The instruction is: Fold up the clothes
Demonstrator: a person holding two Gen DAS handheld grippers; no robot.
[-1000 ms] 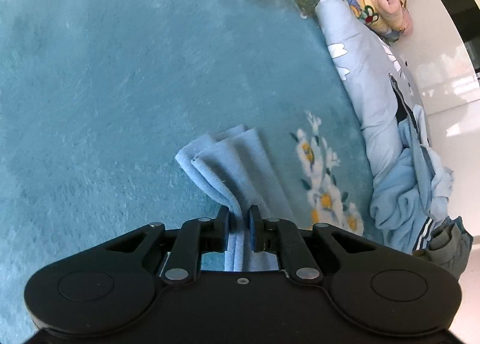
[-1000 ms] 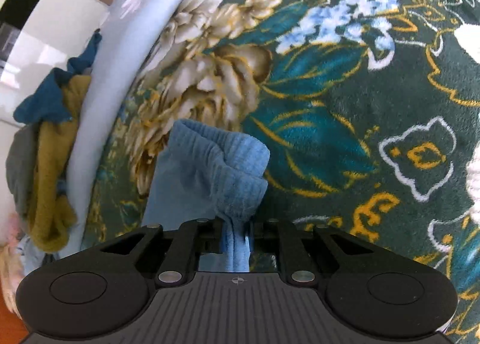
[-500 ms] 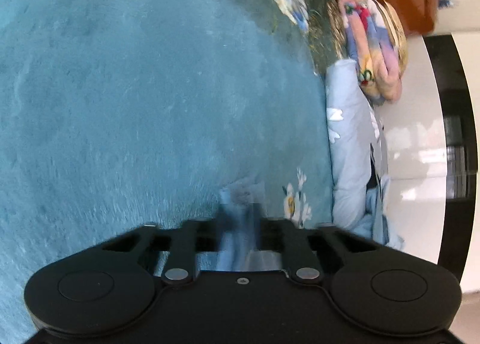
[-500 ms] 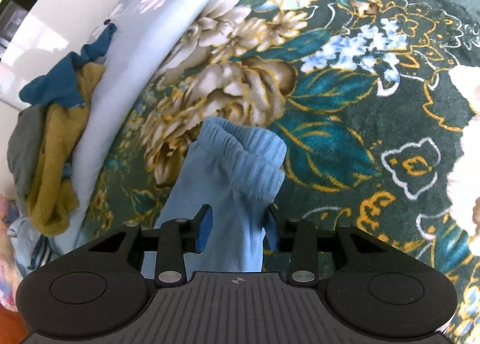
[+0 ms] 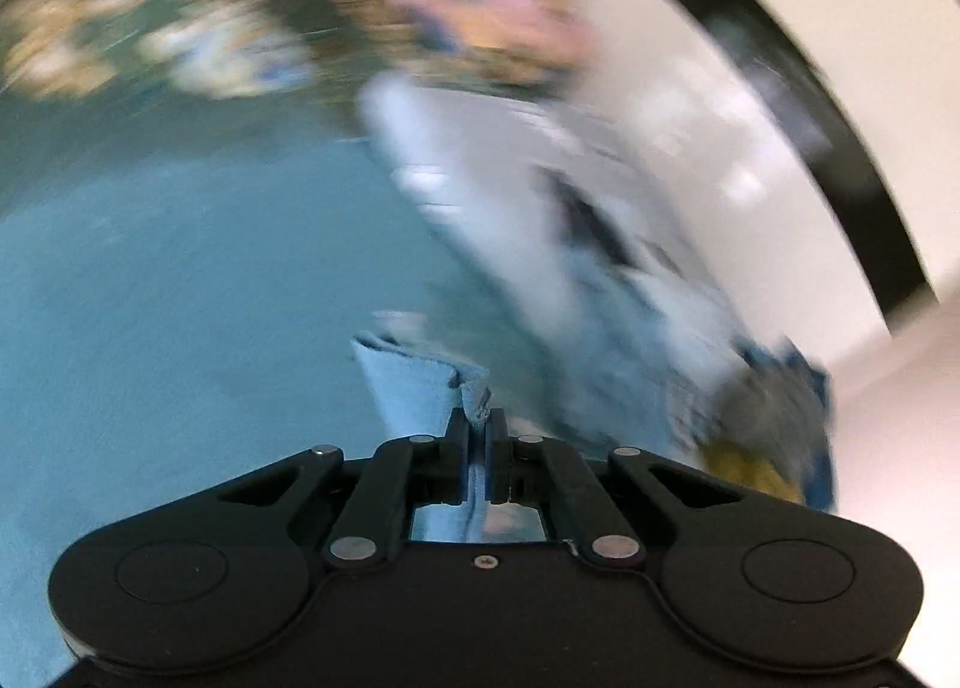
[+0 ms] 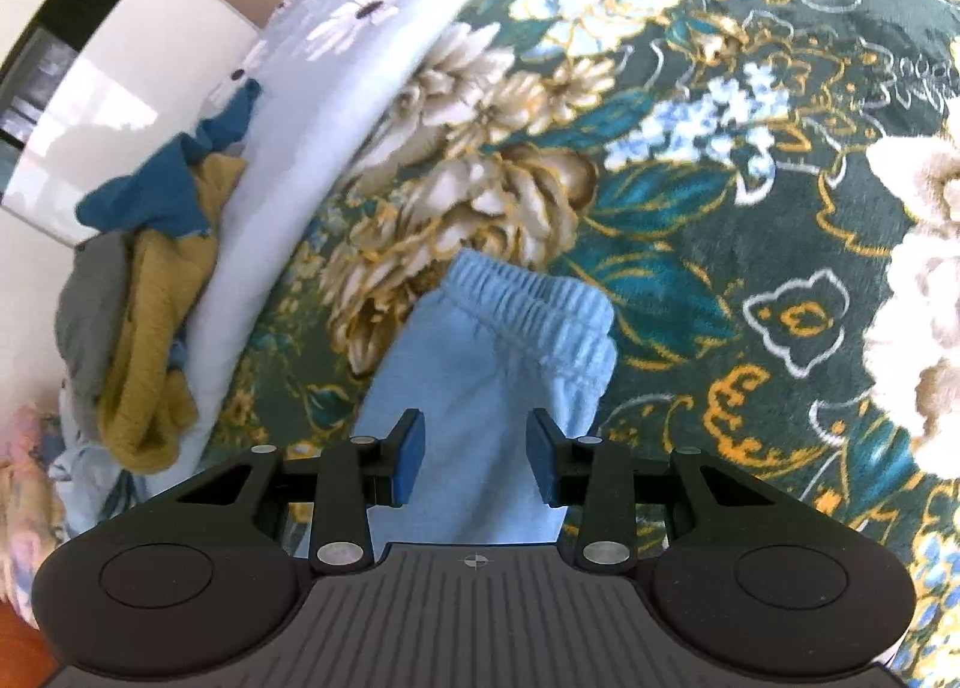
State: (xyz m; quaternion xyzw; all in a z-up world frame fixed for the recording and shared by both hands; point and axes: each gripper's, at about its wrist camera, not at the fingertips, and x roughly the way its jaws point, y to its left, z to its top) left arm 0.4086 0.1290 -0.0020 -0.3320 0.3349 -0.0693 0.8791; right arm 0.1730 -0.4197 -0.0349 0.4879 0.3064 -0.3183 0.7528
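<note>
Light-blue trousers (image 6: 480, 382) lie on the dark floral blanket (image 6: 690, 244), elastic waistband toward 12 o'clock. Left gripper (image 5: 478, 430): jaws pinched tight on a light-blue fold of the garment (image 5: 420, 388), above the blurred teal plush cover (image 5: 180, 298). Right gripper (image 6: 475, 457): blue pads (image 6: 408, 463) parted, straddling the cloth without pressing it. Clothes pile (image 6: 144, 292) at 9 o'clock, beyond the pale flowered quilt (image 6: 336, 87).

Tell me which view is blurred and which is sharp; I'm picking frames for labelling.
Left wrist view: background streaked with motion blur, only the left gripper and the pinched light blue cloth stay fairly crisp. Right wrist view: sharp, bright daylight, the waistband and floral blanket clear, fisheye bending at the edges.
</note>
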